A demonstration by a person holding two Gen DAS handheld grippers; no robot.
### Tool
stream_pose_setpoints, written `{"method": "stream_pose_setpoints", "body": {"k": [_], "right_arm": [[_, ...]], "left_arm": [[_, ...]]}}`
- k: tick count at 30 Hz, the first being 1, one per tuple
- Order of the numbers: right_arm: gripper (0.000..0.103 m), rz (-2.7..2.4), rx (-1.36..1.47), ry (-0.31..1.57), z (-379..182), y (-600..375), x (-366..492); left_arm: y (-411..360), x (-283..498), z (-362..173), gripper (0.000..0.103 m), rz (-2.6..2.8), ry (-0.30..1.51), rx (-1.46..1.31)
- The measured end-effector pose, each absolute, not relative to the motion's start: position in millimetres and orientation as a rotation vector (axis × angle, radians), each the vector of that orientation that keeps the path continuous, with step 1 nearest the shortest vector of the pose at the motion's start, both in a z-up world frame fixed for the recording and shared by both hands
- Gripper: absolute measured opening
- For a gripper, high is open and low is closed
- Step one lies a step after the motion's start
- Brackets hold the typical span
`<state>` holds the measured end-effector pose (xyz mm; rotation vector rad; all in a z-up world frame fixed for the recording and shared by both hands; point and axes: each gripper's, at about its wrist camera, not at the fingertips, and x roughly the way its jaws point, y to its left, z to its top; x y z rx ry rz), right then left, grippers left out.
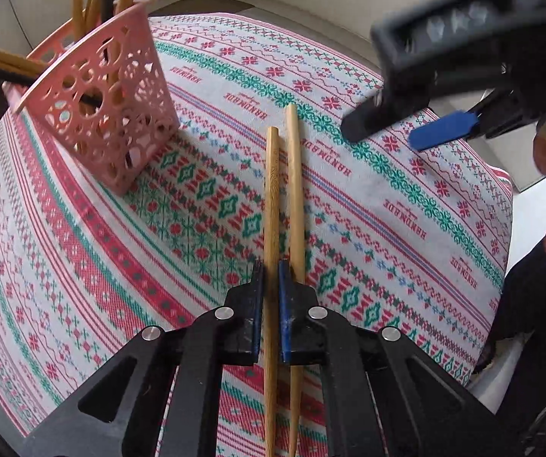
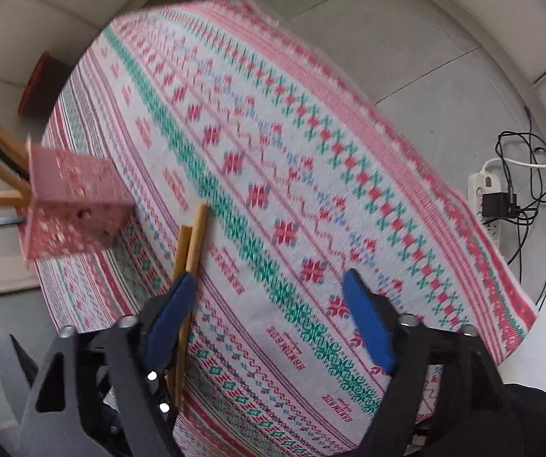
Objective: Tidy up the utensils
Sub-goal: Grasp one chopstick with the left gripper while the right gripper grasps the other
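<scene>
The left gripper (image 1: 272, 266) clamps one of two tan wooden chopsticks (image 1: 272, 205) lying on the patterned tablecloth (image 1: 368, 190). The right gripper (image 2: 269, 297) hovers wide apart. The pink perforated plastic basket (image 1: 109, 114) stands far left.
</scene>
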<state>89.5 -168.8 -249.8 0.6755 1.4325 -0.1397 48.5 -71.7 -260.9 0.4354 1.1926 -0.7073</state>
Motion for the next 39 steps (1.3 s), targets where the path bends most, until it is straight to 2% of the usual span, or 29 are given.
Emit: {"method": "stream_pose_setpoints", "body": {"k": [1, 7, 12, 14, 15, 17, 19, 20, 33, 34, 35, 36, 39], "right_arm": [[0.061, -0.13, 0.67, 1.455, -255.1, -163.5, 89.1], [0.062, -0.096, 0.765, 1.41, -254.6, -156.9, 96.7], [0.061, -0.113, 0.771, 1.424, -260.9, -150.3, 112.6], [0.049, -0.118, 0.733, 1.401, -257.6, -143.1, 122.0], [0.049, -0.119, 0.704, 1.408, -257.8, -138.2, 127.8], [0.022, -0.129, 0.657, 1.401, -257.4, -131.3, 135.5], [0.013, -0.127, 0.645, 1.391, -259.5, -130.3, 136.4], [0.013, -0.124, 0.65, 1.387, -259.9, -131.2, 135.8], [0.009, -0.004, 0.716, 1.442, -267.9, -167.6, 99.0], [0.008, 0.003, 0.737, 1.444, -269.4, -170.4, 98.9], [0.008, 0.008, 0.746, 1.446, -270.1, -171.8, 98.8], [0.008, 0.013, 0.742, 1.445, -269.5, -172.5, 96.3], [0.009, 0.017, 0.695, 1.431, -264.3, -171.0, 91.4]], "left_arm": [[-71.8, 47.6, -261.8, 0.007, -0.707, 1.193, 0.437], [-57.5, 34.5, -264.2, 0.007, -0.707, 1.197, 0.454], [-12.9, 23.3, -271.6, 0.007, -0.709, 1.203, 0.44], [0.1, 19.3, -274.4, 0.007, -0.711, 1.203, 0.445], [0.7, 18.8, -275.3, 0.007, -0.713, 1.205, 0.45], [0.8, 21.9, -274.9, 0.009, -0.711, 1.213, 0.447], [0.1, 33.3, -269.7, 0.012, -0.695, 1.218, 0.44], [-3.8, 42.9, -268.6, 0.016, -0.684, 1.216, 0.435], [-64.5, 102.3, -263.0, 0.031, -0.56, 1.222, 0.434], [-65.8, 103.7, -262.7, 0.029, -0.551, 1.224, 0.437], [-66.0, 103.4, -262.4, 0.015, -0.544, 1.218, 0.44], [-66.3, 103.5, -263.1, 0.008, -0.545, 1.218, 0.437], [-51.4, 96.7, -258.8, 0.006, -0.532, 1.182, 0.415]]}}
